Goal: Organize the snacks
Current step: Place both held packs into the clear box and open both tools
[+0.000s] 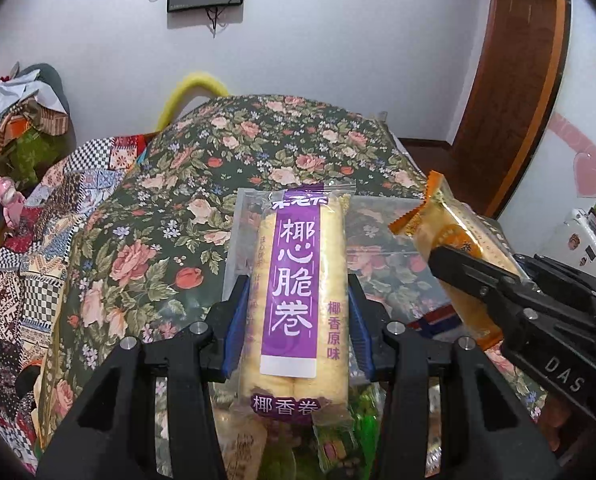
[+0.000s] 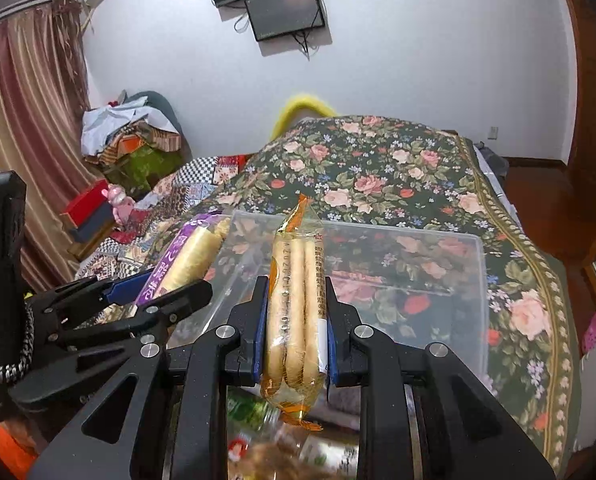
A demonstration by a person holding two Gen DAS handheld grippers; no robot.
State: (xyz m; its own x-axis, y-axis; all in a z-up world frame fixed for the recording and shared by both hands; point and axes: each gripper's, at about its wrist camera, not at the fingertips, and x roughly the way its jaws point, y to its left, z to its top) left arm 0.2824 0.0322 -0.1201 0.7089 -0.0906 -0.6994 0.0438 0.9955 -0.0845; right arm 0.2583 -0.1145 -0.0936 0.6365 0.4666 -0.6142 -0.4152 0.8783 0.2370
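Note:
My left gripper [image 1: 296, 312] is shut on a purple-labelled pack of coconut rolls [image 1: 294, 280], held upright above the bed. My right gripper [image 2: 296, 320] is shut on an orange pack of biscuit rolls [image 2: 296, 300], also held upright. The right gripper and its orange pack [image 1: 454, 248] show at the right of the left wrist view. The left gripper and its purple pack [image 2: 186, 256] show at the left of the right wrist view. A clear plastic box [image 2: 478, 248] lies on the floral bedspread just beyond both grippers.
More snack packets [image 1: 338, 440] lie below the grippers, blurred. The floral bedspread [image 2: 378, 168] covers the bed. A patchwork quilt [image 1: 38, 260] lies to the left. A pile of clothes [image 2: 130, 132] sits by the curtain. Monitors [image 2: 286, 8] hang on the wall.

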